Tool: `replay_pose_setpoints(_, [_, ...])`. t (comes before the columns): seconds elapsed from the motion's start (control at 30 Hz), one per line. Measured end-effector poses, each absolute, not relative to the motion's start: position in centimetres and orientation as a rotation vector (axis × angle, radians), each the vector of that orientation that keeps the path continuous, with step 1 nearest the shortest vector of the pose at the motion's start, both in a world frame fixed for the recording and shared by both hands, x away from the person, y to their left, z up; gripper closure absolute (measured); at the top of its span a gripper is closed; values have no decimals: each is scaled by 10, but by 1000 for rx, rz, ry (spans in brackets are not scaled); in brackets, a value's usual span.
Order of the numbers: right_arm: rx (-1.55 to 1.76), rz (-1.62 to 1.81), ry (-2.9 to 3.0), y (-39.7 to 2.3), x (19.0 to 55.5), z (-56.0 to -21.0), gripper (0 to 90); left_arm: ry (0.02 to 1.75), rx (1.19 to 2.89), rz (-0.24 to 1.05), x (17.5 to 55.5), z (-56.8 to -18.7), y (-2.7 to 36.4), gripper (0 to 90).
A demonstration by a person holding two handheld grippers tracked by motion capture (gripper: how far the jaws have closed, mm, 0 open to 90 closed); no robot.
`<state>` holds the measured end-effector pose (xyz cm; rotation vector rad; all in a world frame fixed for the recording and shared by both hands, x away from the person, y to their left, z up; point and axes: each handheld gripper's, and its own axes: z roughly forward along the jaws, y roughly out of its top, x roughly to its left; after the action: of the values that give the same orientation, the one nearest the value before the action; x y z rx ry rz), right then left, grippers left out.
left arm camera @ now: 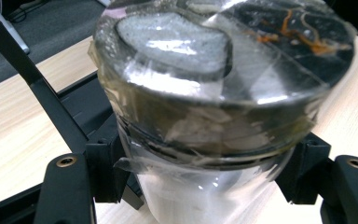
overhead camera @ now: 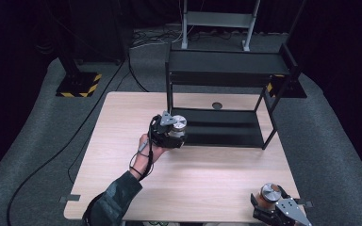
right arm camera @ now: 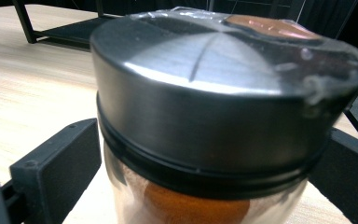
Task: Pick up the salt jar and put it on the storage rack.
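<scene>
My left gripper (overhead camera: pixel 173 134) is clamped on a taped clear jar (left arm camera: pixel 214 107), held just in front of the black shelf rack (overhead camera: pixel 226 134) at its lower-left corner. My right gripper (overhead camera: pixel 275 209) grips an orange spice jar (right arm camera: pixel 223 116) at the table's (overhead camera: pixel 207 179) near-right edge

Black rack (overhead camera: pixel 226 127), pale wood-grain table (overhead camera: pixel 207 174), orange-filled jar (right arm camera: pixel 205 200) with dark lid.
</scene>
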<state>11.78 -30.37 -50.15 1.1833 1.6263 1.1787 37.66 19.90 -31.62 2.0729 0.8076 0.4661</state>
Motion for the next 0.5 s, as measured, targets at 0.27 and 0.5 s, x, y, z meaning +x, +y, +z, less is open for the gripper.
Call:
replay_pose_setpoints(0.27, [1185,1174,1626,-303,118,-501,0,806,2080,475,386,-306,197,308])
replay_pose_setpoints(0.5, [1184,1170,1628,-303,118,-501,0,813,2081,495,391,-300,193,308])
